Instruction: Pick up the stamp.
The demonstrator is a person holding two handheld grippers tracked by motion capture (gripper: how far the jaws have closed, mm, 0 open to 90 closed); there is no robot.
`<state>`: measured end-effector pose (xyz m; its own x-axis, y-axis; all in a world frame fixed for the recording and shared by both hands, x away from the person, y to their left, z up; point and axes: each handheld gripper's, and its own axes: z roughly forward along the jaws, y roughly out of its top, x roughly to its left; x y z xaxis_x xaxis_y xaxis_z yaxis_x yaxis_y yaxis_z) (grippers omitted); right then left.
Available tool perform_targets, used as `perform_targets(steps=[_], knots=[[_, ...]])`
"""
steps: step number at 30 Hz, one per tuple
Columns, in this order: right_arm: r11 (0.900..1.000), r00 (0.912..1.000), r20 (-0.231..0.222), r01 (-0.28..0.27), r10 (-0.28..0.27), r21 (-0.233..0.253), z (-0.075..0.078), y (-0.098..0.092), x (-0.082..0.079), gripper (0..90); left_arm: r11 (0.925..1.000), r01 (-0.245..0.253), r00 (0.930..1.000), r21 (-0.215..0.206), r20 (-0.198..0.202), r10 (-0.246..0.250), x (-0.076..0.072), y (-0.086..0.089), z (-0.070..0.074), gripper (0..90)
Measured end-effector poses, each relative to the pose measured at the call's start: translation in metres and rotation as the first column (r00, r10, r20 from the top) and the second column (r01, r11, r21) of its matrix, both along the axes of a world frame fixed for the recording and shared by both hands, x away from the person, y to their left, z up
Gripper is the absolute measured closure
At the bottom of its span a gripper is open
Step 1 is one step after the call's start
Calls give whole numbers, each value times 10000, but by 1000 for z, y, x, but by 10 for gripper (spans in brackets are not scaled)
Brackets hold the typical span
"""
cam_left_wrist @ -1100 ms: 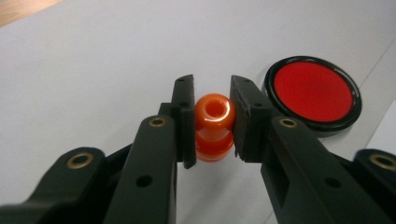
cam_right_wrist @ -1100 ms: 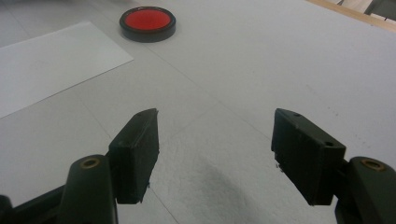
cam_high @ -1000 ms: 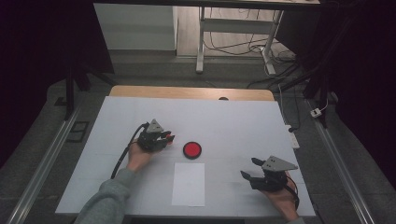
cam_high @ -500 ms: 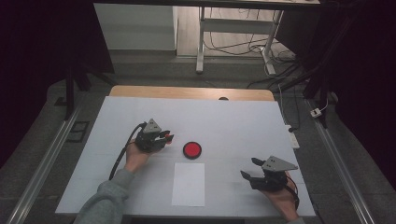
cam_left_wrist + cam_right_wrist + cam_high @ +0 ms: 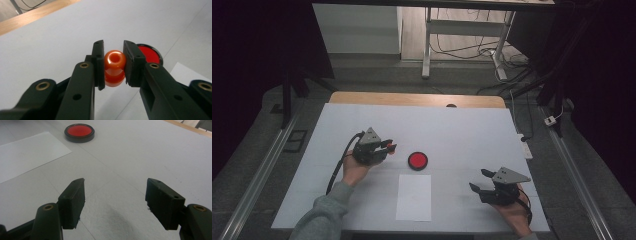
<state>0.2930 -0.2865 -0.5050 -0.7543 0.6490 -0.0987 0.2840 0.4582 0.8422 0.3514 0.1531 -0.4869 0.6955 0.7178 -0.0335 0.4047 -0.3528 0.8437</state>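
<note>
A person sits at a white tabletop (image 5: 452,125) and holds a gripper in each hand.

The left gripper (image 5: 388,148) is on the left side of the tabletop, held up in the person's left hand (image 5: 355,170). Its jaws are close together and they squeeze a small orange piece (image 5: 114,67). The orange piece is shiny and round at the top, with a little hole in it, and it has a wider part under that. It sits right between the two jaws and touches both of them. It is up in the air, not on the tabletop.

Just to the right of the left gripper lies a round red disc (image 5: 417,160) with a black rim. It lies flat near the middle of the tabletop. In the left gripper view the red disc peeks out from behind the right jaw.

A white sheet of paper (image 5: 414,197) lies flat on the near side of the red disc. The two are near each other, but they do not touch.

The right gripper (image 5: 479,180) is at the near right part of the tabletop, held in the person's right hand (image 5: 513,217). Its jaws are wide apart and nothing is between them. It is well apart from the red disc and the paper.

A black cable (image 5: 338,165) trails from the left gripper toward the near edge.
</note>
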Motion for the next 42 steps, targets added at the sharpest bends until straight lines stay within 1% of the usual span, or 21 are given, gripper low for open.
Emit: perform_targets(steps=[7, 16, 26, 29, 39, 42], knots=[[10000, 10000, -6, 23, -23, -3, 0, 0, 0, 317, 9997, 62, 10000, -256, 9, -61, -5, 3, 6, 723], [10000, 10000, -28, 35, -35, -17, 0, 0, 0, 317, 9989, 139, 9997, -457, 189, -130, -11, 5, 12, 723], [10000, 10000, -30, 42, -42, -1, 0, 0, 0, 317, 9966, 392, 9992, -719, 145, -382, -16, 6, 16, 722], [10000, 10000, -26, 76, -76, -61, 0, 0, -1, 317, 9962, 462, 9989, -735, 133, -453, -17, 6, 17, 723], [10000, 10000, -13, 69, -69, -8, 0, 0, 0, 317, 9929, 777, 9970, -902, 95, -772, -22, 4, 20, 722], [10000, 10000, -20, 63, -63, -12, 0, 0, 0, 317, 9922, 874, 9962, -894, 87, -870, -24, 2, 21, 722]])
